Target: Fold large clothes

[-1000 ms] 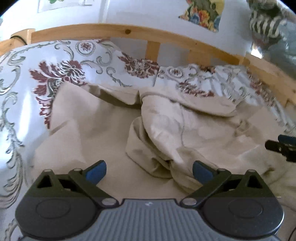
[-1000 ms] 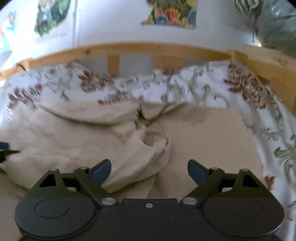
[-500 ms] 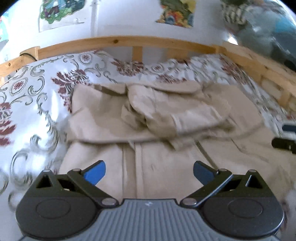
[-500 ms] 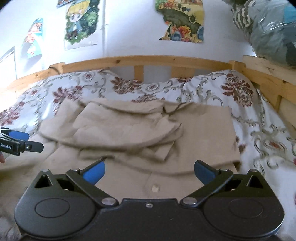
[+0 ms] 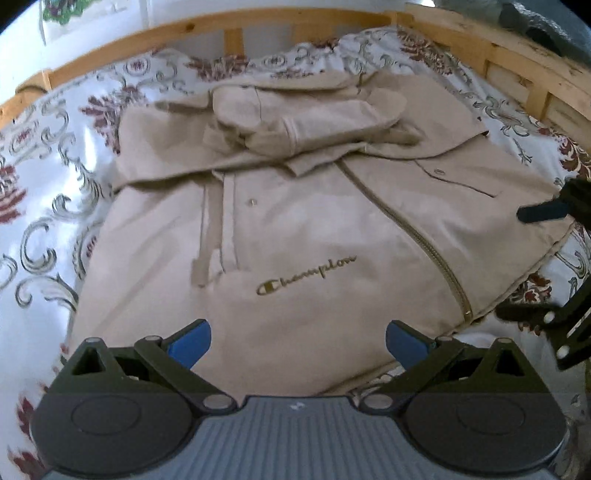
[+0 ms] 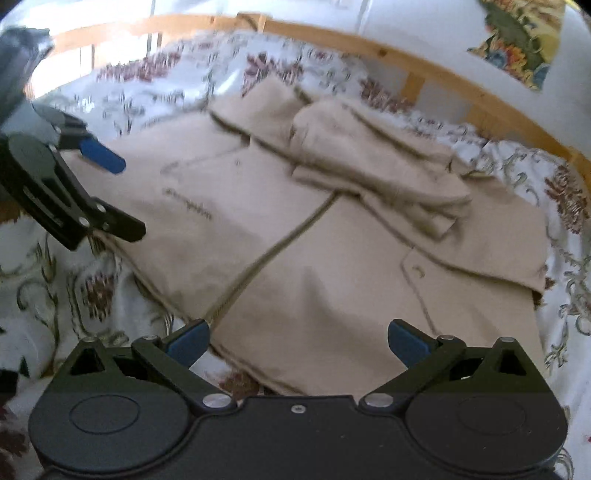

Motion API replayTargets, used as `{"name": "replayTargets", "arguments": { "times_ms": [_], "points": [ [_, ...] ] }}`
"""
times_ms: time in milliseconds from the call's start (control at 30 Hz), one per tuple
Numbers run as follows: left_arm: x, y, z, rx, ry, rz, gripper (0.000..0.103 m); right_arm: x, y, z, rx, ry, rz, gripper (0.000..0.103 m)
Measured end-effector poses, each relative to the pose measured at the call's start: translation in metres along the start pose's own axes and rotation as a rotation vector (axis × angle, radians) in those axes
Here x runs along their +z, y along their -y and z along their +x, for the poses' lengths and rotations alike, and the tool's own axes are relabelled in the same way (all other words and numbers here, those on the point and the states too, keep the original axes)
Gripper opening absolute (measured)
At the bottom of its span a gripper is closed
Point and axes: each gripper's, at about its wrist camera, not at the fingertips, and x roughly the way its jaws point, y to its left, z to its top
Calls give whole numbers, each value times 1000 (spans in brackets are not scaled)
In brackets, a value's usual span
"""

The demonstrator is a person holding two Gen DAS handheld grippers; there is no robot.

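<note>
The beige jacket (image 5: 295,221) lies flat, front up, on the flowered bedspread (image 5: 55,184), sleeves already folded across the chest. The body fold looks left to do. Both claws, left (image 5: 297,341) and right (image 6: 297,341), gape wide at the hem, holding nothing.

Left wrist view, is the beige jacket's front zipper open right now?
No, the zipper runs closed down the beige jacket, whose two front halves meet along it.

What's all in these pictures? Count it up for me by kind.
Beige jacket: 1
Flowered bedspread: 1
Wooden bed frame: 1
Handheld grippers, both open: 2, left gripper, right gripper
Wall pictures: 2
Total: 7
</note>
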Motion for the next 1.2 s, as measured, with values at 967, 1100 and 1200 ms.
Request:
{"name": "replayTargets", "arguments": {
  "times_ms": [967, 1100, 1200],
  "points": [
    [-28, 63, -12, -51, 130, 403, 103, -8, 12, 6, -145, 57, -42, 84],
    [-24, 64, -3, 53, 122, 417, 99, -2, 23, -3, -109, 123, 40, 66],
    [-20, 59, -4, 129, 147, 418, 87, 2, 24, -11, -118, 183, 74, 59]
  ]
}}
